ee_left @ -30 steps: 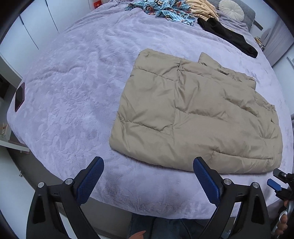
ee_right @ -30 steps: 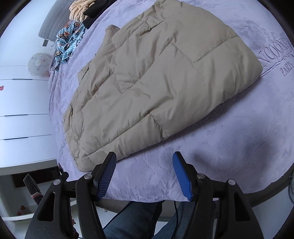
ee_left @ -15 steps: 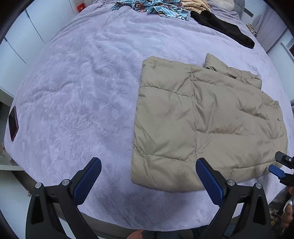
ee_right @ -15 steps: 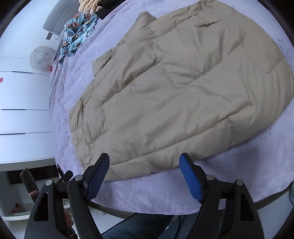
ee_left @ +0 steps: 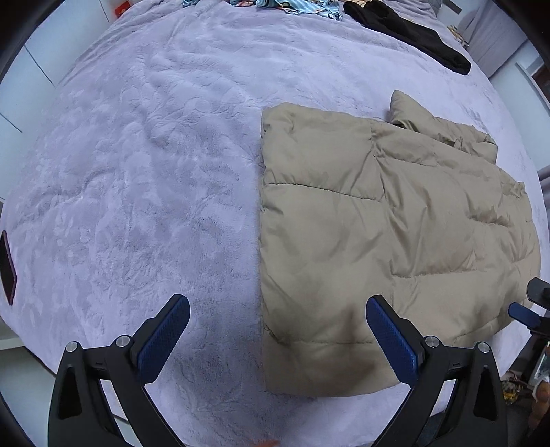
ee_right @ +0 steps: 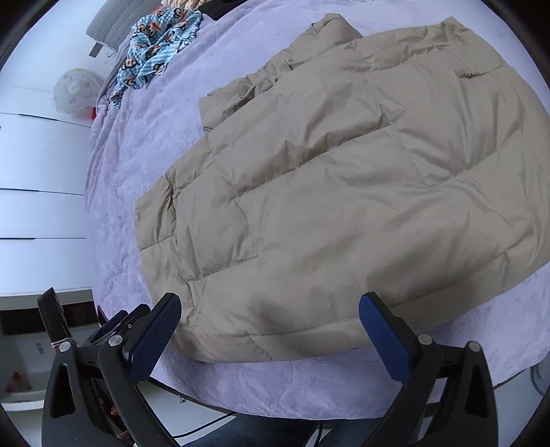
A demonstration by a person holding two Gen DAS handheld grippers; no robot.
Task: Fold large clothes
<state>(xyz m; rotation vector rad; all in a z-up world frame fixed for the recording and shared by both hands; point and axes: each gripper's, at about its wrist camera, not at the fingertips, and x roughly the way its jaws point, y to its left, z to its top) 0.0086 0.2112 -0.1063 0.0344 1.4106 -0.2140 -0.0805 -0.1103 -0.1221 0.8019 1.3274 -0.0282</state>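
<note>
Jacket: a beige quilted puffer jacket (ee_left: 385, 240) lies folded into a rough rectangle on the bed, on the side nearer the person, flat against the cover.
Bed cover: lilac plush bedspread (ee_left: 144, 178) with an embossed pattern, bare to the left of the jacket in the left wrist view.
Left gripper: left gripper (ee_left: 275, 338) hovers over the jacket's near left corner, pointing steeply down — jaws spread wide, nothing between the blue pads, one pad over the cover and the other over the fabric.
Right gripper: right gripper (ee_right: 271, 333) hangs above the jacket's near edge; its jaws are opening and already stand wide, with the hem below them but no pad pressing on it.
Far end of the bed: a blue patterned garment (ee_right: 158, 44), a black garment (ee_left: 409, 31) and a grey cushion (ee_right: 106, 27) lie well apart from the jacket.
Left edge: a dark flat object (ee_left: 7, 268), possibly a phone — too distorted to be sure.
Person: blue-jeaned legs (ee_right: 275, 431) show under the bed's near edge.
</note>
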